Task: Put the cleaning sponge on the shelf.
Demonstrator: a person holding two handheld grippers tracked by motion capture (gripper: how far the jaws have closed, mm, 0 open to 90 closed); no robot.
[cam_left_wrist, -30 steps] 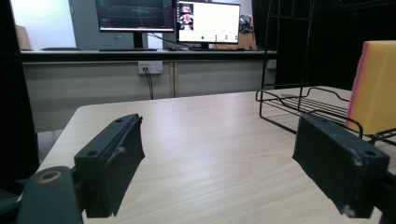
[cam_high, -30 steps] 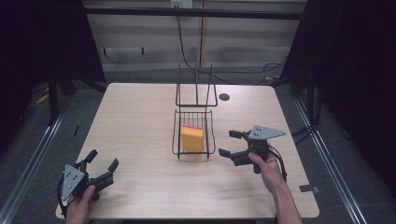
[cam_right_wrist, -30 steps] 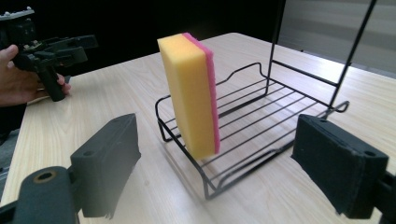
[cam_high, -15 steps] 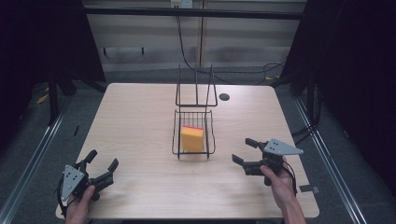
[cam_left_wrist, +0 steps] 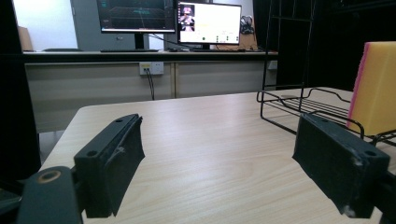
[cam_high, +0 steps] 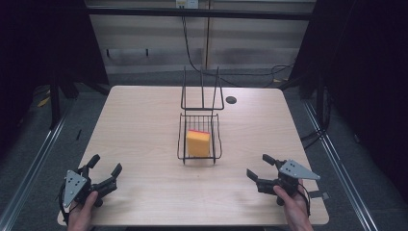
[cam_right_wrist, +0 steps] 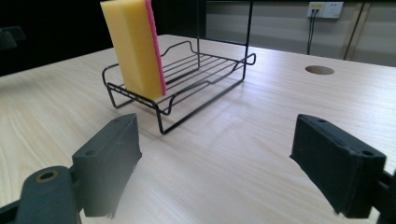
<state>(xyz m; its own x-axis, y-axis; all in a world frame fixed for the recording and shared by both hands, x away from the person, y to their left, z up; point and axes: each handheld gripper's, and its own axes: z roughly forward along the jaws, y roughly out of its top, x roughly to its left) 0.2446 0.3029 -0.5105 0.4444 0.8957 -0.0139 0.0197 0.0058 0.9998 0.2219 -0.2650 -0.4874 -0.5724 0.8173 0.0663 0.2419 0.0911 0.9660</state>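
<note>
A yellow sponge with a pink back (cam_high: 198, 142) stands on edge in the black wire rack (cam_high: 215, 153) at the table's middle. The same sponge (cam_right_wrist: 135, 46) leans upright in the rack (cam_right_wrist: 201, 65) ahead of my right gripper (cam_right_wrist: 229, 161), whose jaws stand wide apart and empty. My right gripper (cam_high: 260, 168) rests low near the front right, held by a hand. My left gripper (cam_high: 105, 166) sits at the front left corner, open and empty. In the left gripper view the sponge (cam_left_wrist: 376, 86) and rack (cam_left_wrist: 303, 100) lie far right of my left gripper (cam_left_wrist: 233, 161).
The wooden table (cam_high: 144, 125) has a round cable hole (cam_high: 231, 100) behind the rack. The rack's tall wire handle (cam_high: 202, 89) rises at its far end. Monitors (cam_left_wrist: 205, 22) stand on a desk beyond the table. Dark floor and rails flank both sides.
My right gripper has drawn back from beside the rack toward the front right edge and dropped lower. The left gripper and sponge have stayed put.
</note>
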